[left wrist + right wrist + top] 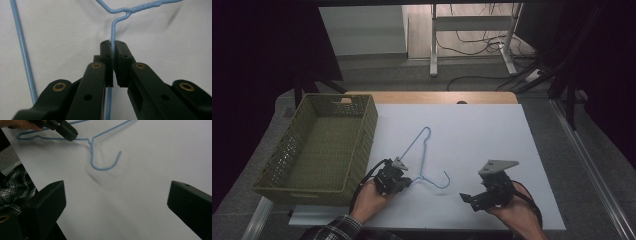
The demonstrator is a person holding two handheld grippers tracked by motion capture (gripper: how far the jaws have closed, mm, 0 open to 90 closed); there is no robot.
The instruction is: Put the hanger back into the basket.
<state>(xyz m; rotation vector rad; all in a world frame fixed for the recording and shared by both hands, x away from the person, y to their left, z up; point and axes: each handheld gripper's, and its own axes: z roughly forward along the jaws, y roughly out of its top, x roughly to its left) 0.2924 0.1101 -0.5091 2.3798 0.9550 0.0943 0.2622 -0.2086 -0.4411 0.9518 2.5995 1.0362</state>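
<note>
A blue wire hanger lies flat on the white sheet covering the counter, its hook toward the person. The left gripper is clenched on the hanger's wire near the neck. The right gripper hovers nearby over the sheet, jaws spread wide and holding nothing. A green basket sits at the counter's left edge. Beyond the counter, a strip of wood edge, grey floor, a desk frame and loose cables lie in a dim room.

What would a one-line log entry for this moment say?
left gripper: shut on blue hanger | right gripper: open, empty | green basket: empty
</note>
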